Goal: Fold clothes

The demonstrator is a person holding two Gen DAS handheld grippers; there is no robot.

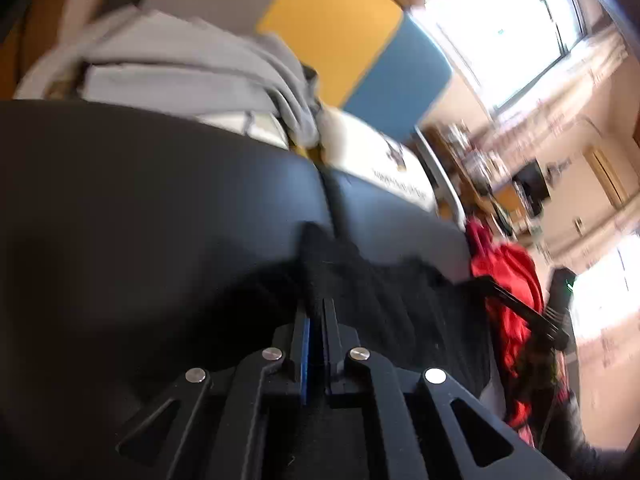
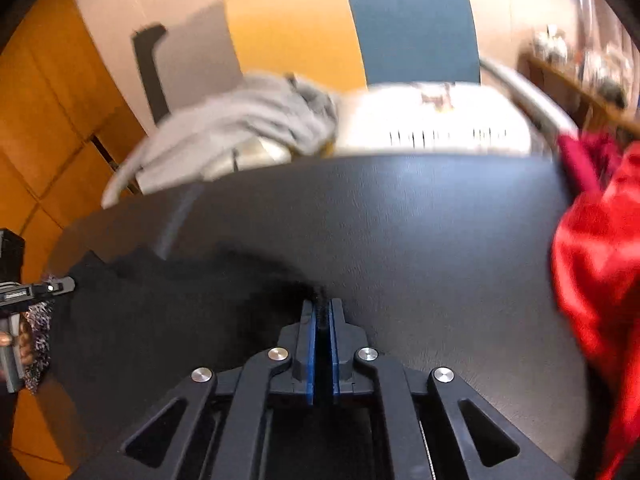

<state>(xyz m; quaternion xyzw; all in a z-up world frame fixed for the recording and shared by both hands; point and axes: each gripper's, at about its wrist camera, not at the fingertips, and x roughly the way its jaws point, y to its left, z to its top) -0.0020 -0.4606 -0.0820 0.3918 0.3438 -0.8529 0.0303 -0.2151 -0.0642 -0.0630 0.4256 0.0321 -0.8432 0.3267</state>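
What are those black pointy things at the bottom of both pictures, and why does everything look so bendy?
They are grabbing tools, one in each of a person's hands. A small round-eyed camera sits on each tool, so the room looks curved. One picture looks along the left gripper, the other along the right gripper. Both pairs of fingers are pinched shut on a black garment lying on a dark table. A red cloth lies at the table's right side, and grey clothes are piled behind it.

Dark leather-like tabletop [image 2: 400, 208], black garment [image 2: 168, 300] on it, red garment [image 2: 592, 248] at edge
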